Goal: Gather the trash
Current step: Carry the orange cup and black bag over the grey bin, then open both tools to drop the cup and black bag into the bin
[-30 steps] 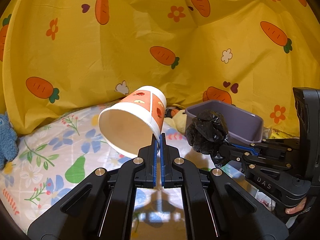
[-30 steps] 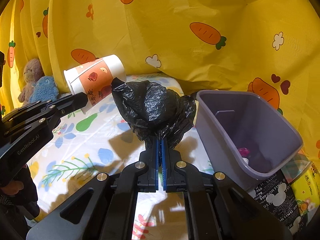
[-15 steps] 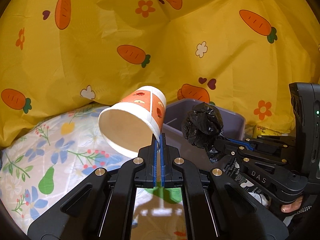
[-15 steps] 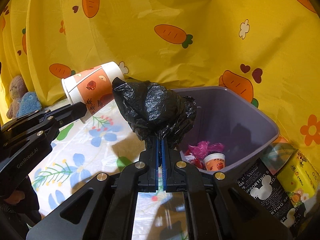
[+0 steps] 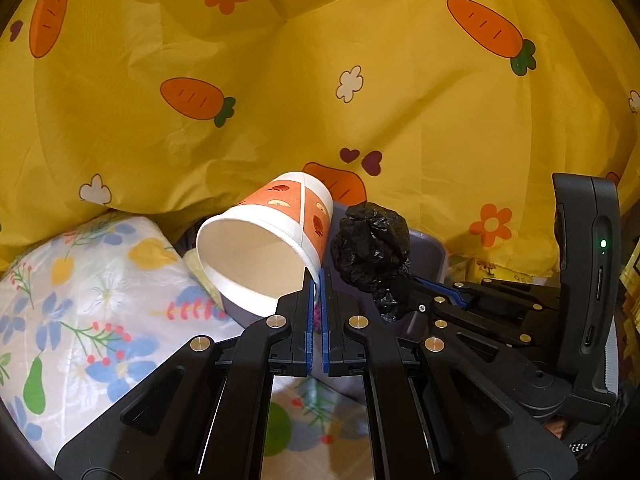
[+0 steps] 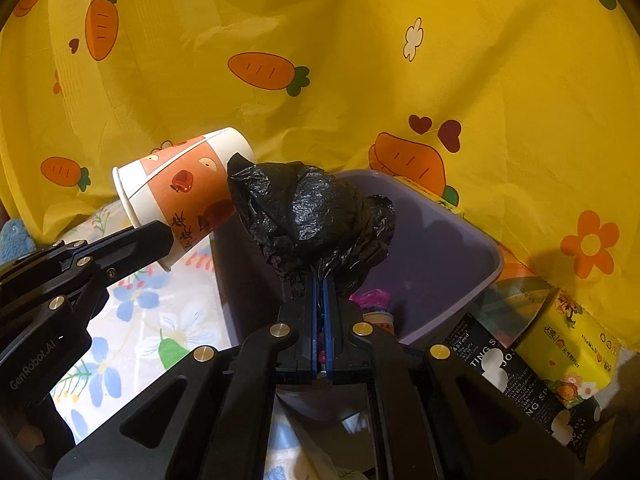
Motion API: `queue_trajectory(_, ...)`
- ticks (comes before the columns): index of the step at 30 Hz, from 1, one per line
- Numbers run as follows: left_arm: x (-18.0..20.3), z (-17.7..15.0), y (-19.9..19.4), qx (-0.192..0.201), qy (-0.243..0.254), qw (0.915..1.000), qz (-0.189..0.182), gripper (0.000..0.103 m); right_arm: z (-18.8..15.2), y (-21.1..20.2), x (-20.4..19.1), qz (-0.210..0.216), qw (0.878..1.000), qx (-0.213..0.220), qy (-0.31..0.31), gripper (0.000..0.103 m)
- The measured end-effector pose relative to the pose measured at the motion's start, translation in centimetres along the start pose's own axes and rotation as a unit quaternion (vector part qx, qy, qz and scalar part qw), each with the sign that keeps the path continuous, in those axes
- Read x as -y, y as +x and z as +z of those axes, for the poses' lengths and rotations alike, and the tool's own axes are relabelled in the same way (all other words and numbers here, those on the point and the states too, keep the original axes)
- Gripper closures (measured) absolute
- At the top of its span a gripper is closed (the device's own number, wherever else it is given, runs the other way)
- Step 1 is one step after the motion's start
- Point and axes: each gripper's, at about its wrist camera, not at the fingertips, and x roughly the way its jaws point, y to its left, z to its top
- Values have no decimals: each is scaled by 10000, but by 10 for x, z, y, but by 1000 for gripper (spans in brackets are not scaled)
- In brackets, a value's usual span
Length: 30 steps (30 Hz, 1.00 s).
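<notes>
My left gripper (image 5: 317, 280) is shut on the rim of an orange-and-white paper cup (image 5: 272, 240), held tilted with its mouth toward the camera, at the near left edge of the purple bin (image 5: 434, 246). The cup also shows in the right wrist view (image 6: 180, 196). My right gripper (image 6: 320, 280) is shut on a crumpled black plastic bag (image 6: 312, 212), held above the open purple bin (image 6: 452, 248). The bag also shows in the left wrist view (image 5: 372, 244). Inside the bin lie pink trash (image 6: 370, 300) and a small cup (image 6: 380, 318).
A floral cloth (image 5: 80, 300) covers the surface left of the bin. A yellow carrot-print sheet (image 6: 360, 60) hangs behind. A black printed box (image 6: 508, 376) and a yellow box (image 6: 568, 344) lie right of the bin. A blue plush toy (image 6: 14, 238) sits far left.
Both grippers have moved right and forward toward the bin. The cup now sits at the bin's left edge and the black bag hangs over its opening.
</notes>
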Motion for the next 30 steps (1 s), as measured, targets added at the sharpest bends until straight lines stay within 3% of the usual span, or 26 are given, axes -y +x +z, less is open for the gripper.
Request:
queue_trajectory(14,2,4,47,-250,-175,9988,-391,101,4,19,31,-172,9994,-67,299,99)
queue_trajectory(16,-1,3,49,-244,-250,9984,-450,101,4,21,34,-167,9993,-82,321,96)
queue_trajectory(17,-3,3,49,-222,-281,9984,-439,99,4,22,34,-172,9993,-82,335,89)
queue_trajectory(19,-7,3,46,-149,-345,9986,-385,85,3,22,35,-226,9990,-60,371,65)
queue_trajectory(20,-9,3,43,-82,-376,9988,-317,65,2,21,36,-247,9989,-29,408,51)
queue_trajectory(21,-11,2,38,24,-392,9989,-254,53,2,21,37,-271,9988,-8,412,49)
queue_trajectory(23,-13,1,31,154,-351,9992,-58,45,1,21,34,-301,9989,6,352,46)
queue_trajectory(24,-14,0,29,187,-345,9992,52,38,2,21,34,-307,9989,10,346,39)
queue_trajectory(30,-24,-6,16,208,-451,9984,270,32,1,14,26,-437,9987,123,236,27)
